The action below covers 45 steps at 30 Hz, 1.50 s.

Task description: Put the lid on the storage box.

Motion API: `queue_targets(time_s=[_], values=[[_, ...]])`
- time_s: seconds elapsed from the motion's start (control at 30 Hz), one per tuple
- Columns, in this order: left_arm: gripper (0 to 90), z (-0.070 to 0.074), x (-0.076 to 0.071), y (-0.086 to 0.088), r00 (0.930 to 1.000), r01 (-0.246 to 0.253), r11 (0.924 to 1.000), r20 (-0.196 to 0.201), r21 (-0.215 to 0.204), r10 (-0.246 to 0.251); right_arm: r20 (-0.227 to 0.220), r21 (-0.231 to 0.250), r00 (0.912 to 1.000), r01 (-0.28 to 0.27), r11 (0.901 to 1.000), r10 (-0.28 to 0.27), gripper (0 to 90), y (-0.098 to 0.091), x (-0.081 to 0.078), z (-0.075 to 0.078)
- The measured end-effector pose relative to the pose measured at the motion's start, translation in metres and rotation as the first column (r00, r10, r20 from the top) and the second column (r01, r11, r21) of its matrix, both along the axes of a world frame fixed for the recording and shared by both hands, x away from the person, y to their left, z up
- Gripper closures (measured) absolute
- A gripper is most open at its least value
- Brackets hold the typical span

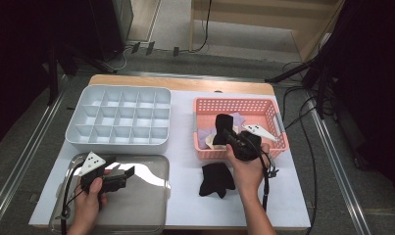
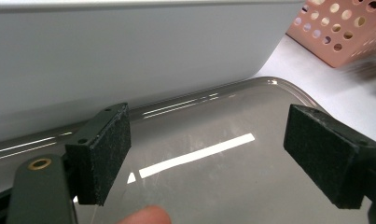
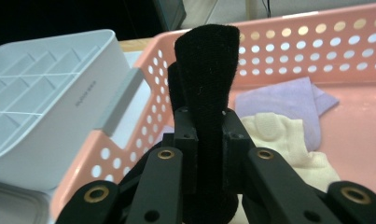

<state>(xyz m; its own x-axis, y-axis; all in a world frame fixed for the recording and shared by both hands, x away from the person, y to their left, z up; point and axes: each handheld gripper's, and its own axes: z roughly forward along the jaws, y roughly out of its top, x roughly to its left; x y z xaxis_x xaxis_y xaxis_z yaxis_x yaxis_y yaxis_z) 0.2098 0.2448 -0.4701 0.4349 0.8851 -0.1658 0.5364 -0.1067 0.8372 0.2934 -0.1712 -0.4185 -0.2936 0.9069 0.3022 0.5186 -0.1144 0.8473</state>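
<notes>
Right gripper view: right claw (image 3: 209, 154) pinching black sock (image 3: 206, 65) upright.

We note a white-topped table (image 1: 185, 169) with a wooden edge (image 1: 180, 82) at its 12 o'clock side. Grey floor (image 1: 33, 142) surrounds it. Metal rails (image 1: 337, 161) run along the floor at 3 and 9 o'clock. Black cables (image 1: 303, 117) trail toward 2 o'clock. A pale wooden frame (image 1: 308, 29) stands at 1 o'clock; dark drapes (image 1: 18, 58) hang at 10 o'clock. Overhead light glares off the tabletop.
</notes>
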Motion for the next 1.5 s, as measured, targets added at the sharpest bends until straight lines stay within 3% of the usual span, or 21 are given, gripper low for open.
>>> queue_targets(time_s=[0.13,0.33,0.7,1.07,1.33,1.5], values=[[16.0,0.0,0.0,0.0,1.0,-0.002,1.0,0.001,-0.002,0.002,0.018,-0.007,0.9998,-0.008,0.9999,0.008,80.8,0.001,-0.01,0.007],[16.0,0.0,0.0,0.0,1.0,-0.003,1.0,-0.001,-0.003,0.003,0.034,0.026,0.999,-0.031,0.9992,0.03,80.9,0.0,-0.028,0.014],[15.8,0.0,0.0,0.001,0.9999,-0.01,0.9999,0.001,-0.01,0.01,0.06,0.046,0.9945,-0.088,0.995,0.085,80.9,0.006,-0.064,0.02],[14.7,0.0,0.001,0.002,0.9996,-0.028,0.9995,-0.01,-0.016,0.027,0.048,0.049,0.9915,-0.123,0.9912,0.121,80.9,0.014,-0.097,0.0],[14.3,-0.001,0.0,0.005,0.998,-0.064,0.9968,-0.003,-0.047,0.064,0.022,0.06,0.9873,-0.158,0.9856,0.157,80.9,0.023,-0.11,-0.019],[14.4,0.0,0.0,0.005,0.9979,-0.065,0.997,0.001,-0.041,0.065,-0.005,0.063,0.9829,-0.183,0.981,0.184,80.8,0.028,-0.118,-0.028]])
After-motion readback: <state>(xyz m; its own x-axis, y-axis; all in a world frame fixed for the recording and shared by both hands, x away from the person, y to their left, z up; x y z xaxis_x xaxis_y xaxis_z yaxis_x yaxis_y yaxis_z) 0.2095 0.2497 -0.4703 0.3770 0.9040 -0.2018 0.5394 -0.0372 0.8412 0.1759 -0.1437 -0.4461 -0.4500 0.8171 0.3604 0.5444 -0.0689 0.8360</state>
